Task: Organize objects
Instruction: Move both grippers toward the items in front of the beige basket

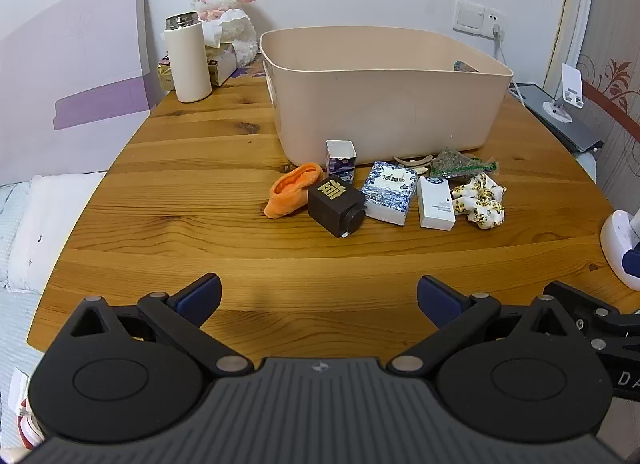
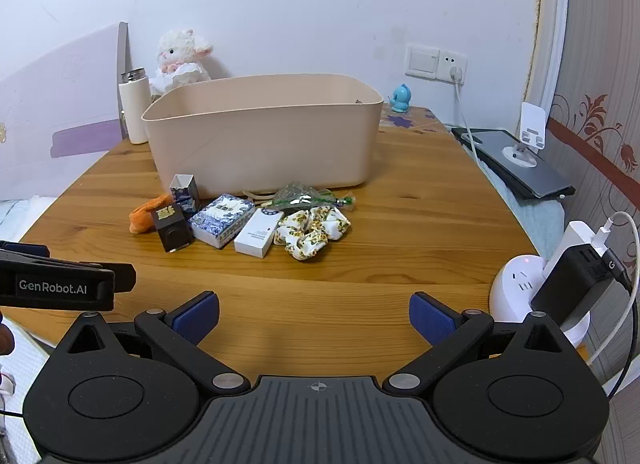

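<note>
A beige plastic bin stands on the wooden table. In front of it lie an orange sock, a dark brown cube, a small blue-patterned carton, a blue-and-white tissue pack, a white box, a floral scrunchie and a green packet. The same pile shows in the right wrist view, with the cube, white box and scrunchie. My left gripper and right gripper are open and empty, near the table's front edge, well short of the pile.
A white thermos and a plush lamb stand at the back left. A laptop with a phone stand lies off the right edge. A white power hub with a black charger sits at the right front. A blue figurine stands behind the bin.
</note>
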